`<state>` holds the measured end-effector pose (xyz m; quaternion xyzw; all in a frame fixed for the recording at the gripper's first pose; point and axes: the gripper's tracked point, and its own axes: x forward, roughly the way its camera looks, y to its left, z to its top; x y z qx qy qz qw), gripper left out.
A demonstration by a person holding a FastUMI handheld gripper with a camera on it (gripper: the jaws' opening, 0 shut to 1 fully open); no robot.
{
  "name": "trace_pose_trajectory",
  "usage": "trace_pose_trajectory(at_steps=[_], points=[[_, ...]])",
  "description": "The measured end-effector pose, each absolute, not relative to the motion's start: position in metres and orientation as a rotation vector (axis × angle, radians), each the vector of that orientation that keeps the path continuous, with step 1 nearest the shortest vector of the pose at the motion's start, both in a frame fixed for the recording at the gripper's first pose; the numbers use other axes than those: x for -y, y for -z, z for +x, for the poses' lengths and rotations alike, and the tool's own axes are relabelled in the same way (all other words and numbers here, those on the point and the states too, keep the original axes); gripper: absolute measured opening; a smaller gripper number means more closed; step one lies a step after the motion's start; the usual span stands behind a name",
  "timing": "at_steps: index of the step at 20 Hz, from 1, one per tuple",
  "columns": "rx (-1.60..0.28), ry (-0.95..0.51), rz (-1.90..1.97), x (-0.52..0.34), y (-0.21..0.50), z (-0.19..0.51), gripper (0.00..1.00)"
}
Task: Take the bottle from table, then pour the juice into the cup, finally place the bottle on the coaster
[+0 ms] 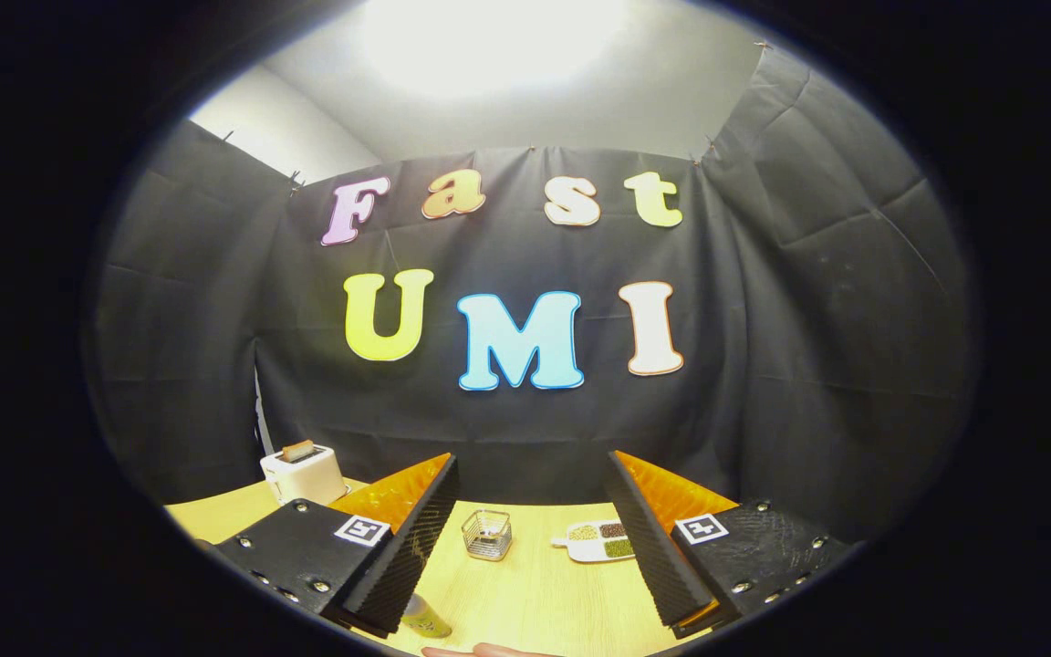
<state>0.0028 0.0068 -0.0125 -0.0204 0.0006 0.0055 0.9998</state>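
While the tool [525, 547] hung wide open over the wooden surface [525, 593], holding nothing, a white toaster [303, 474] stood far off. A little tray [600, 541] and glass cup [486, 534] sat beyond the fingers. The bottle [425, 620] peeked out beside one finger [402, 552].

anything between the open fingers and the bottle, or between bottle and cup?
Nothing visible blocks either path. The gripper is open over the table; the bottle lies low beside its left finger, partly hidden. The cup stands beyond the fingers with bare tabletop between. A fingertip shows nearby.
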Motion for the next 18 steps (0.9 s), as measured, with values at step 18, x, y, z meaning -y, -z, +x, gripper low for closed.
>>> trace_pose_trajectory(at_steps=[18], points=[[0.026,-0.098,0.032,-0.066,0.083,0.008,0.98]])
